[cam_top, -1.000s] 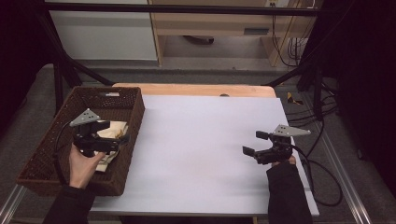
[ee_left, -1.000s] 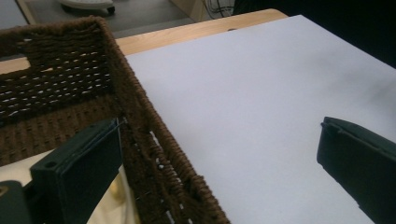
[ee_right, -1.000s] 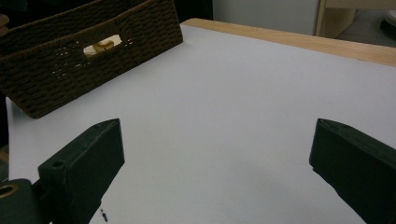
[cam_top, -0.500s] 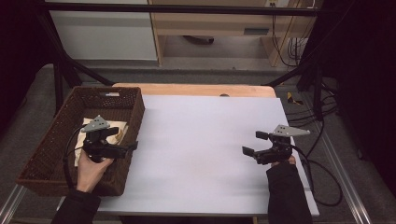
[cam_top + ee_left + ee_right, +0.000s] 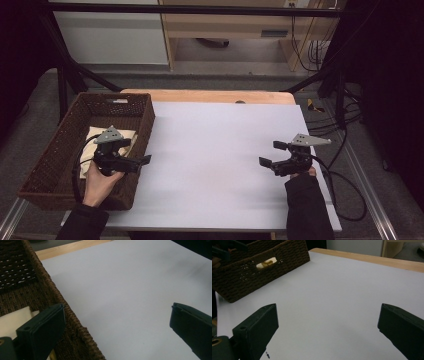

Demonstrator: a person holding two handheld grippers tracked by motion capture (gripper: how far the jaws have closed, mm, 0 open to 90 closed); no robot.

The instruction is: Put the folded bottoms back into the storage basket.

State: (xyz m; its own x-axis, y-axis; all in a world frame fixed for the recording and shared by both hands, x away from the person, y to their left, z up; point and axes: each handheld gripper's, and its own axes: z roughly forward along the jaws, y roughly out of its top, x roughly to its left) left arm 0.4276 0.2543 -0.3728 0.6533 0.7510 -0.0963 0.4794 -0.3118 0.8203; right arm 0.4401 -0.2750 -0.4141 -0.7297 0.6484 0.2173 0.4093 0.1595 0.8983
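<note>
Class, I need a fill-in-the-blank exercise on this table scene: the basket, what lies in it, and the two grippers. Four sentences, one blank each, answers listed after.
1. The brown woven basket stands at the table's ____ edge.
2. A ____ -coloured cloth lies in the basket.
3. The left gripper has its jaws ____.
4. The right gripper holds ____ above the white table.

Missing words: left; cream; open; nothing

A black left tool (image 5: 136, 152) and a black right tool (image 5: 273, 154) are seen, each topped by a grey three-cornered plate and trailed by a black cable. Dark sleeves are worn on both forearms. In the gripper views, each tool's jaws are shown as flat black blocks, and a small round hole is seen in one jaw of each.
</note>
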